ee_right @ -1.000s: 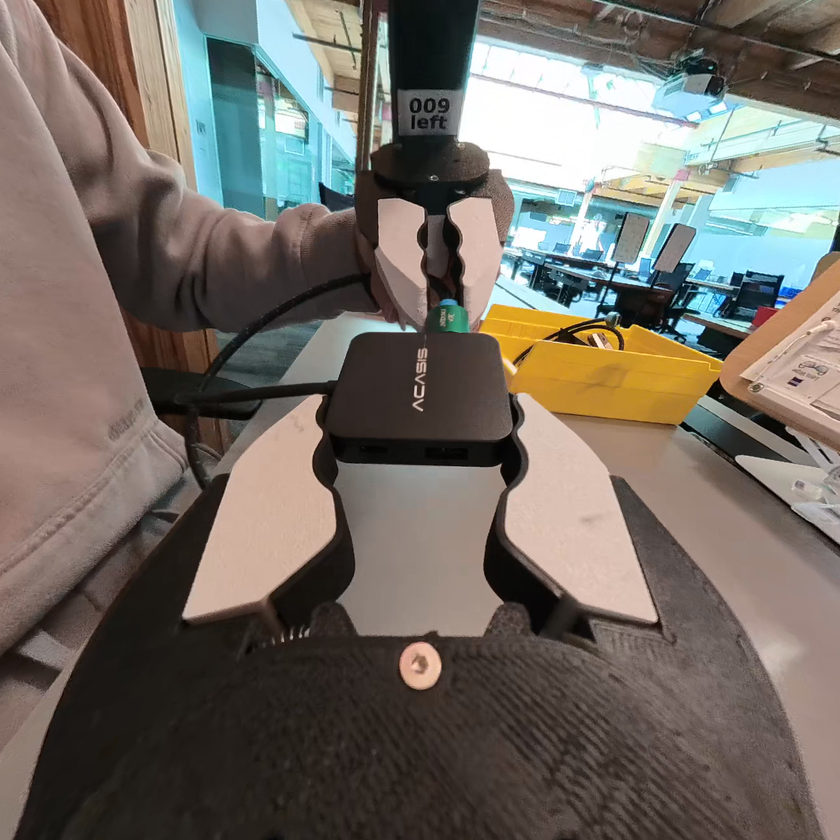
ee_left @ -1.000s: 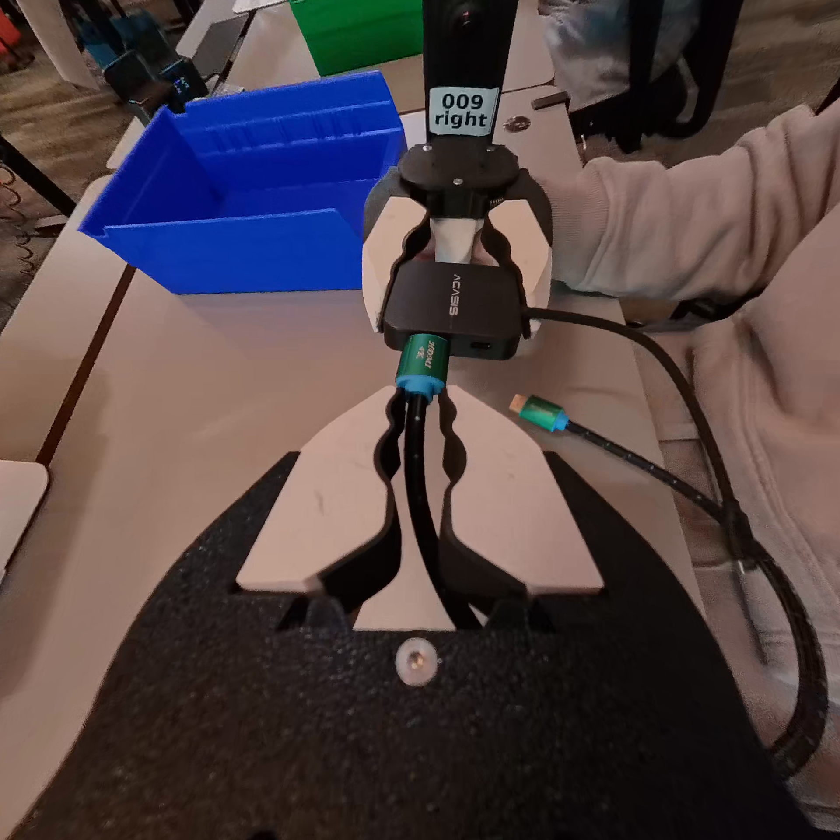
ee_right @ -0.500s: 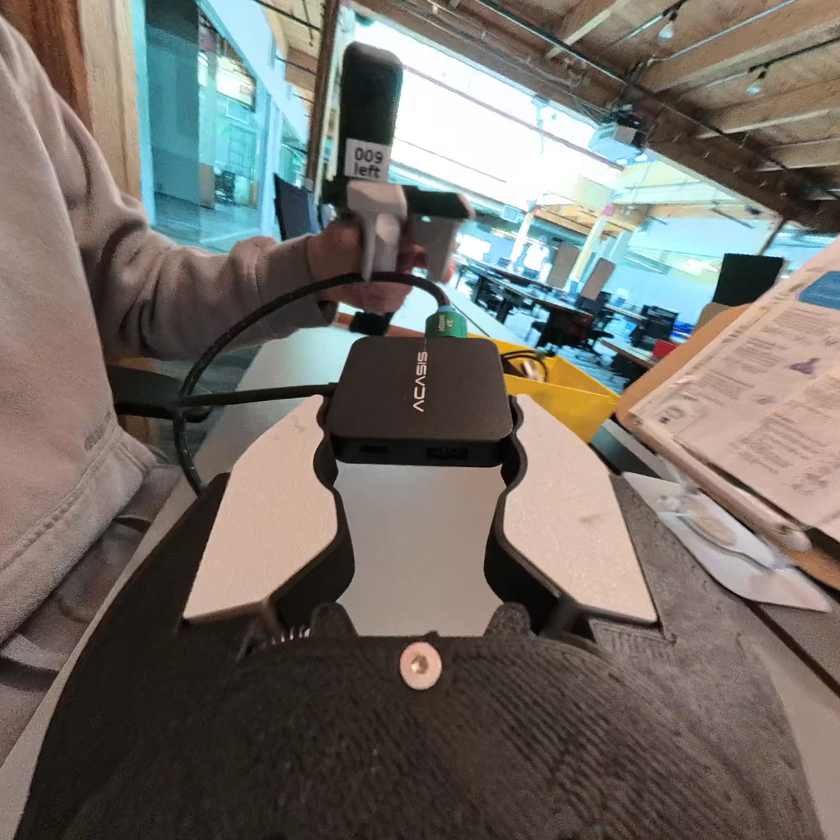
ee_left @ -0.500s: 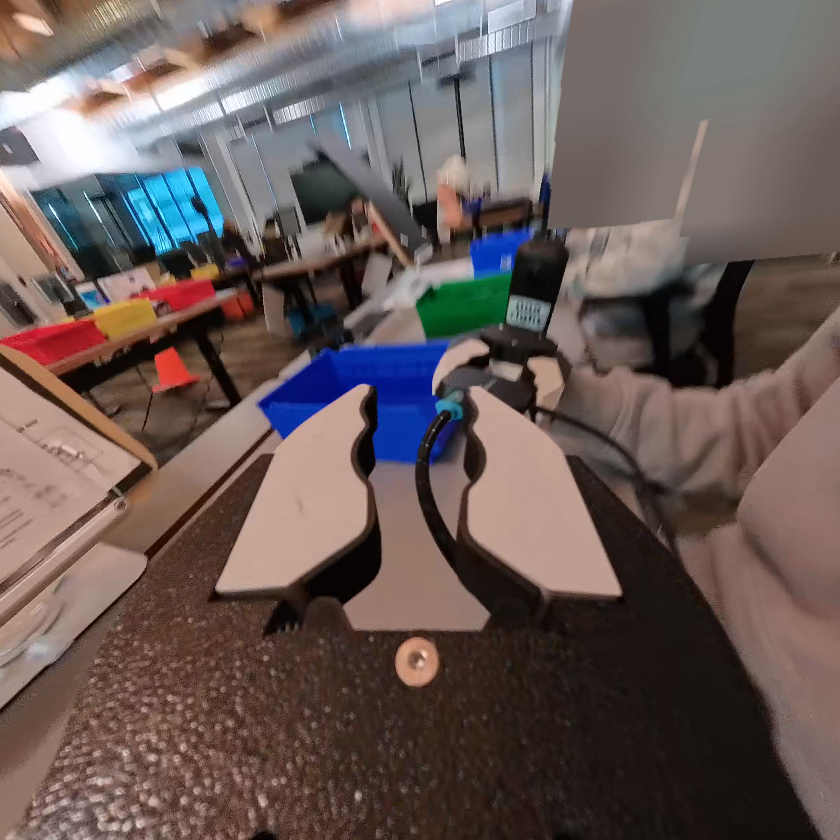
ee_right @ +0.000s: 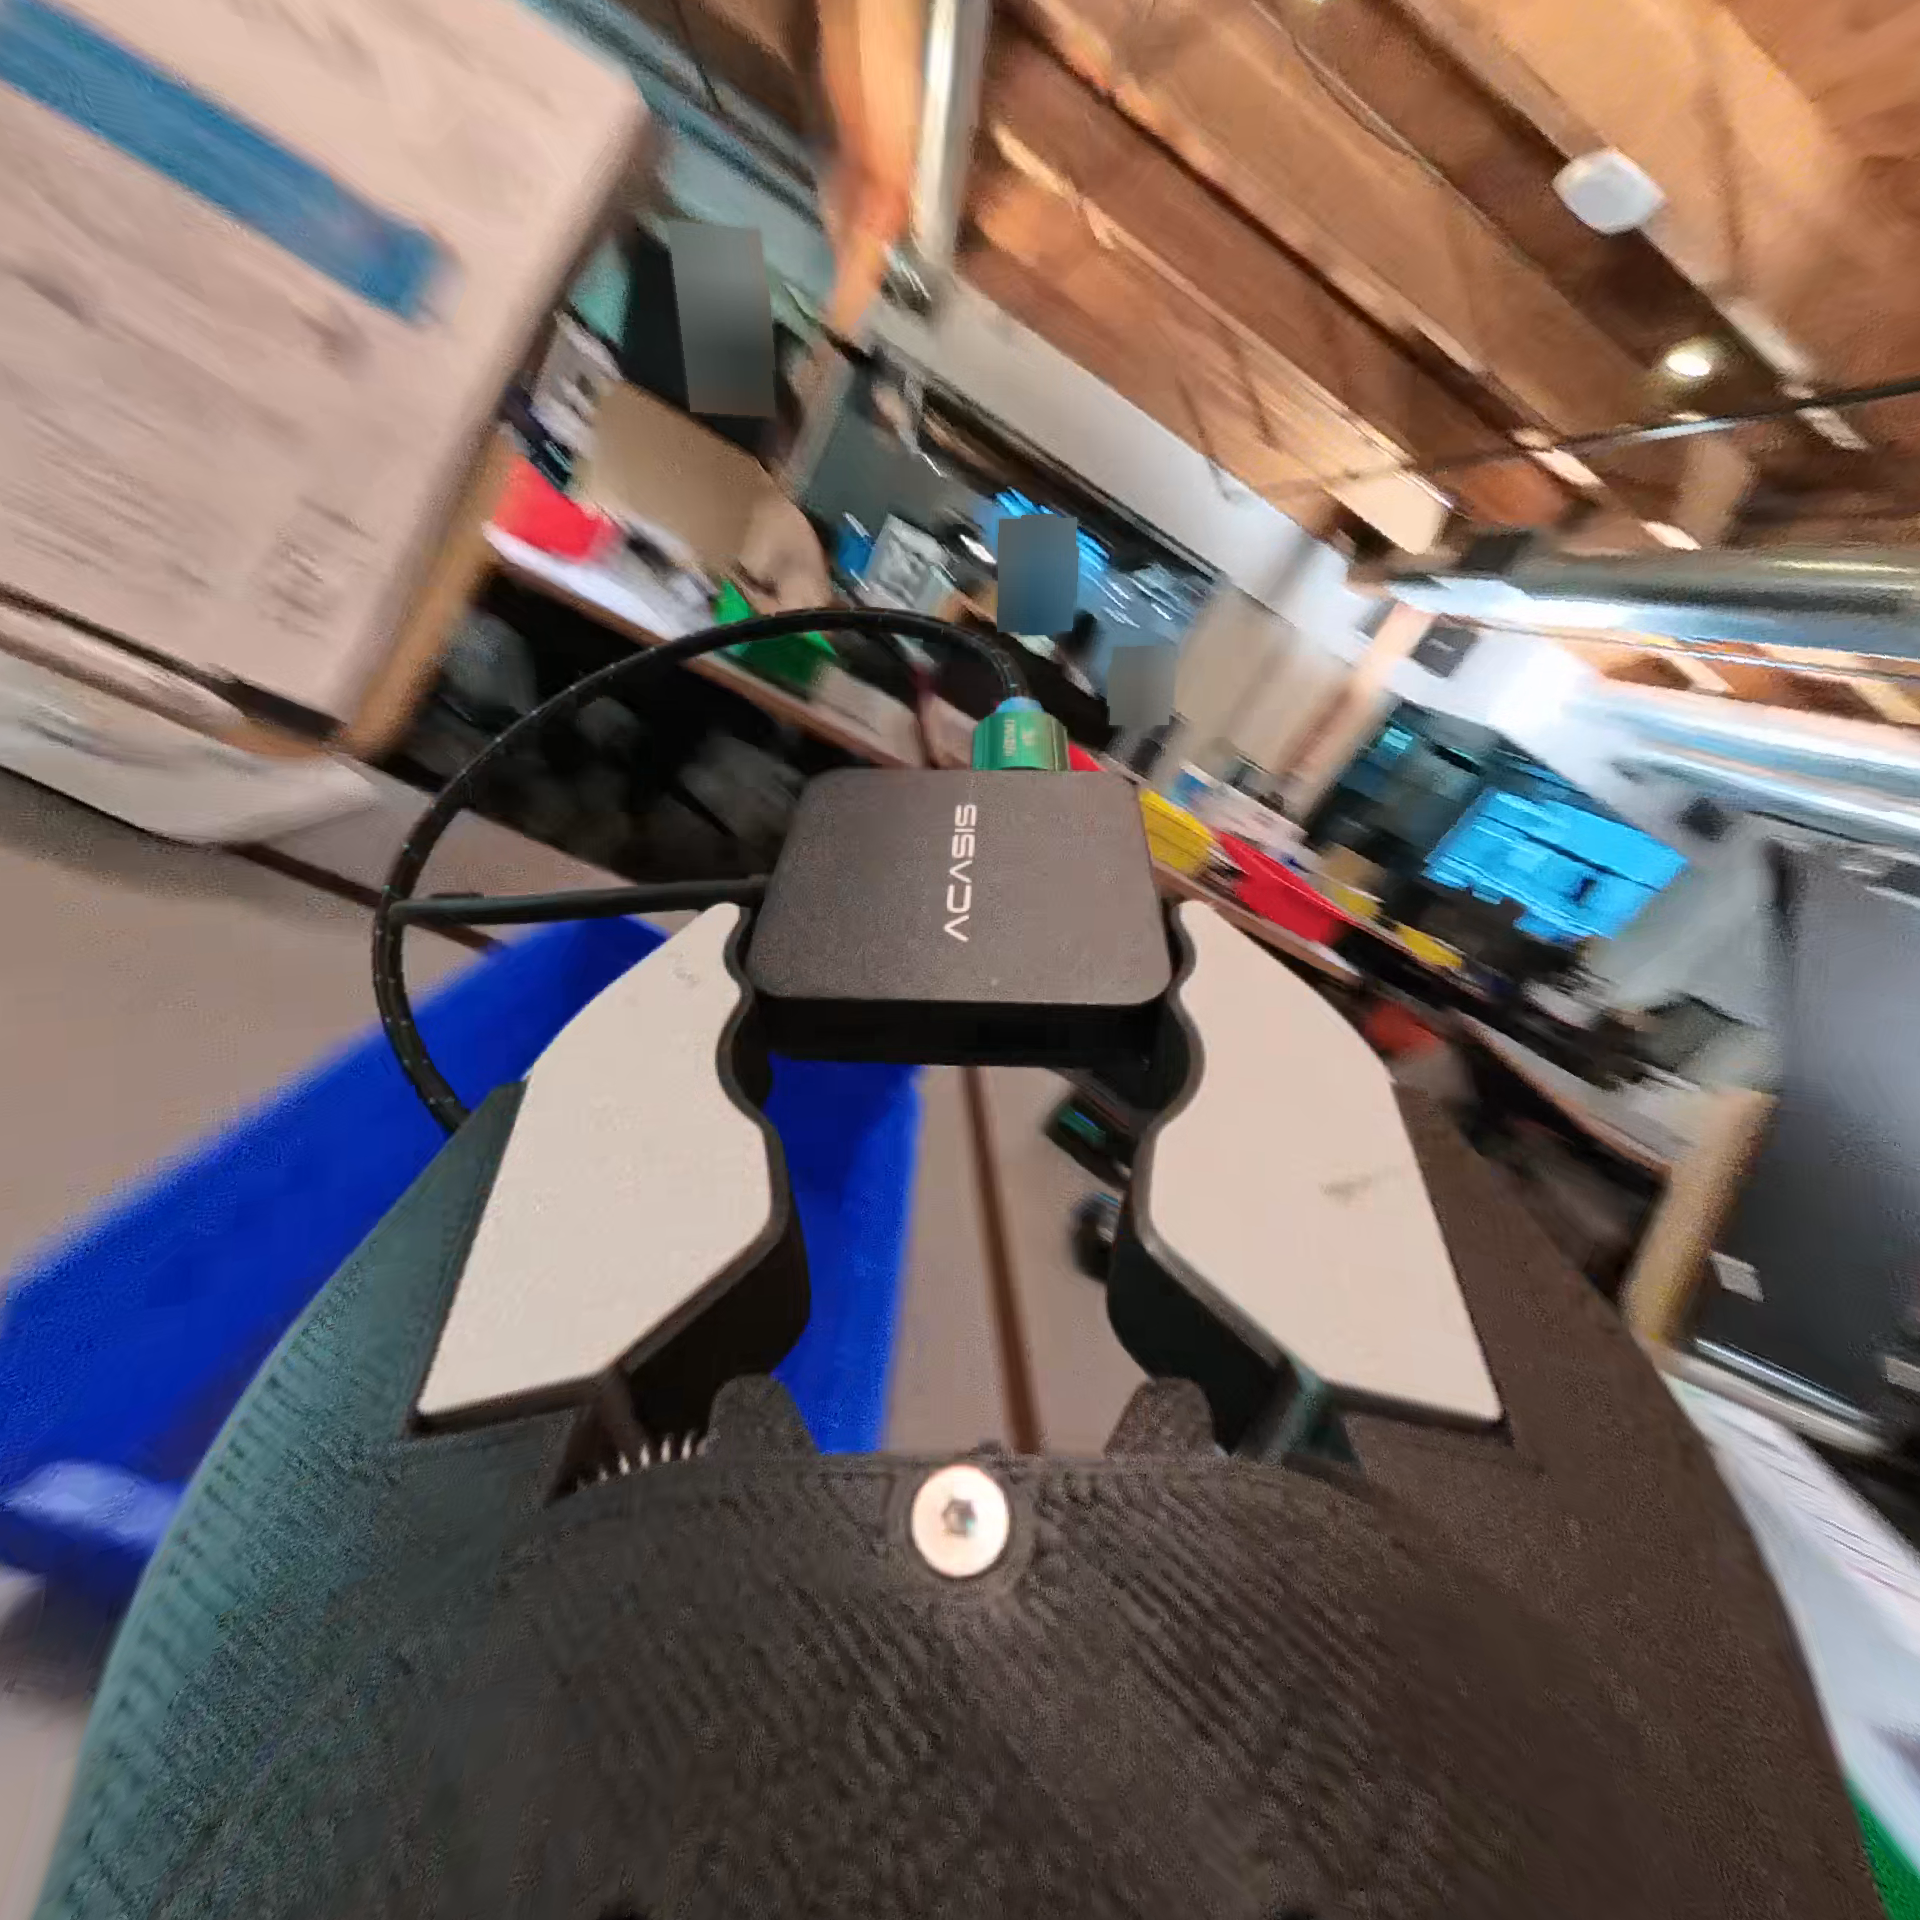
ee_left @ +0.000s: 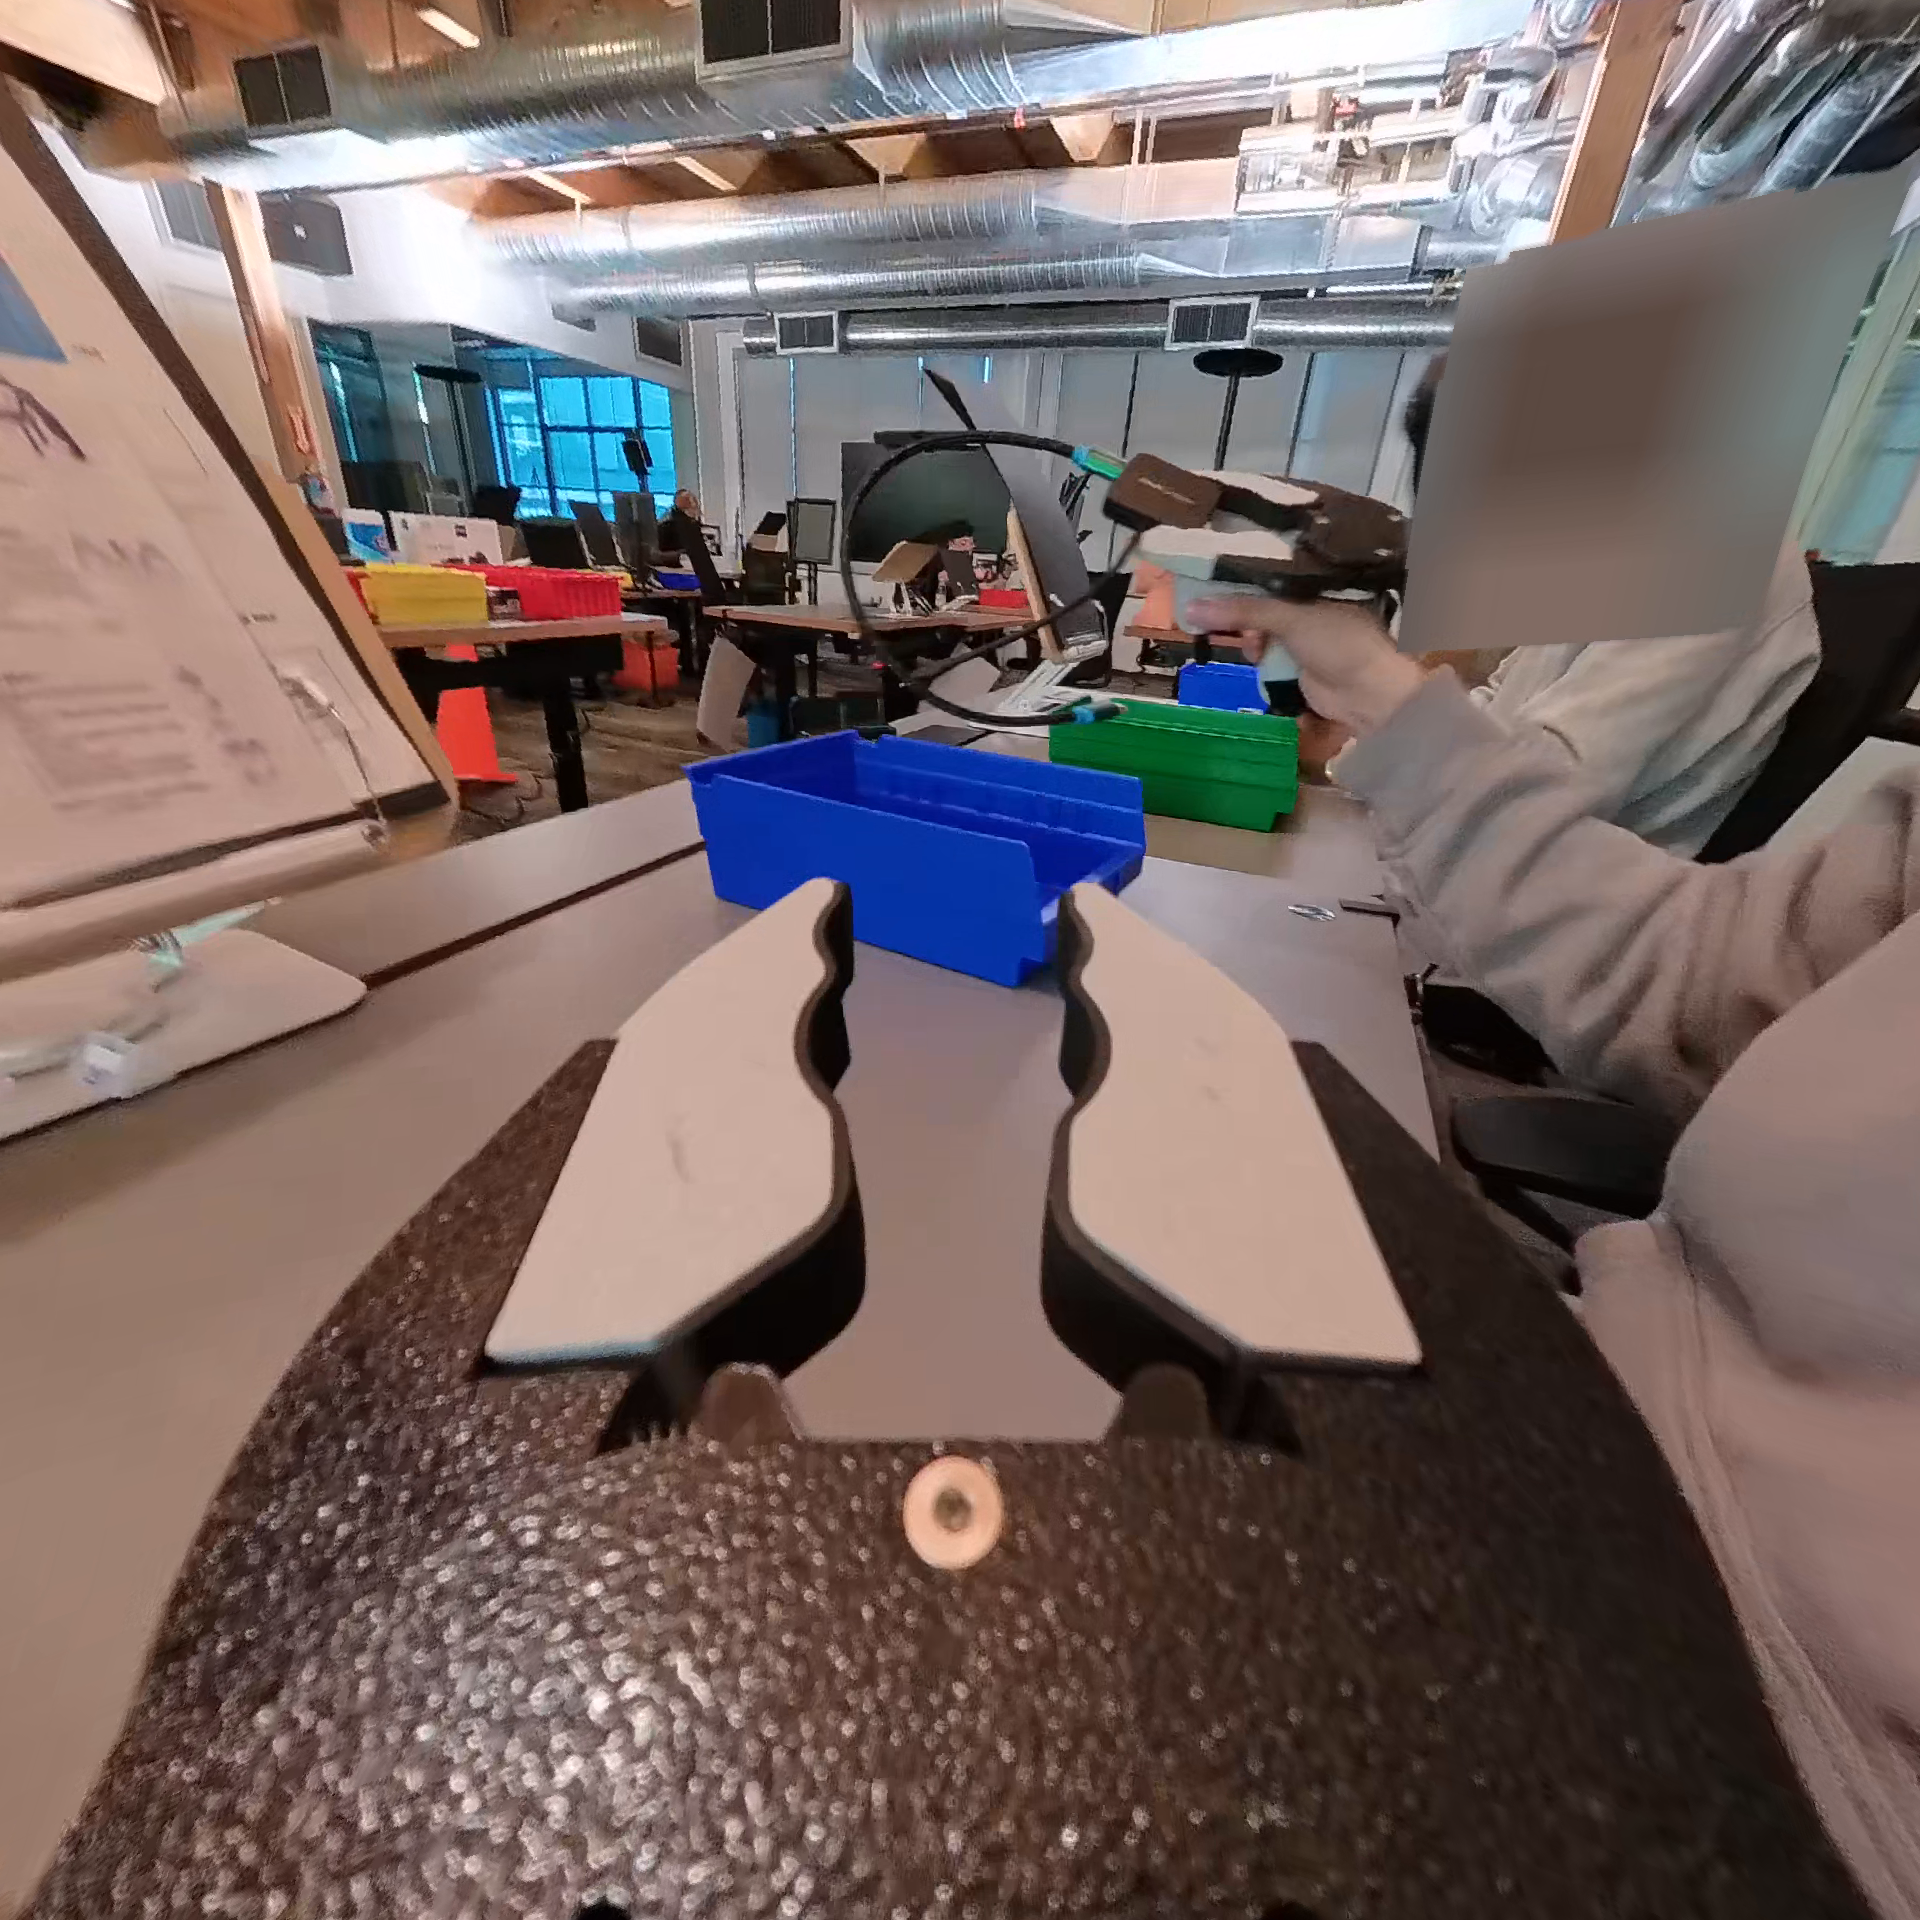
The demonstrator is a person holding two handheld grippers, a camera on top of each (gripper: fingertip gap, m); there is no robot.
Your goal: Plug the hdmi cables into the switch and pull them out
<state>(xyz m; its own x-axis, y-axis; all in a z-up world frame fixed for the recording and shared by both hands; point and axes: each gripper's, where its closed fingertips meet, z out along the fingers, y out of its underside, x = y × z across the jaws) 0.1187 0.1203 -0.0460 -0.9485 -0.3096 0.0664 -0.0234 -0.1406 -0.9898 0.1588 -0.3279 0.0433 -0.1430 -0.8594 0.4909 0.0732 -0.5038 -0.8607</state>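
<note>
My right gripper [ee_right: 956, 935] is shut on the black switch [ee_right: 966, 894] and holds it tilted in the air. A green HDMI plug [ee_right: 1018, 738] sits in the switch's far side, and its black cable [ee_right: 416, 904] loops out to the left. In the left wrist view the right gripper [ee_left: 1195, 520] holds the switch [ee_left: 1164, 494] high at the back right, with the cable loop [ee_left: 862, 540] hanging from it. A second green plug [ee_left: 1091, 712] dangles free below. My left gripper [ee_left: 951, 935] is open and empty, low over the table.
A blue bin [ee_left: 914, 852] stands just beyond my left fingertips and lies under the switch in the right wrist view [ee_right: 208, 1247]. A green bin [ee_left: 1174, 748] stands behind it. A paper stand [ee_left: 156, 623] is at the left, a person's sleeve [ee_left: 1558, 883] at the right.
My left gripper has let go of the cable, opened and drawn back. My right gripper has lifted the switch, plug still in it, up and over the blue bin.
</note>
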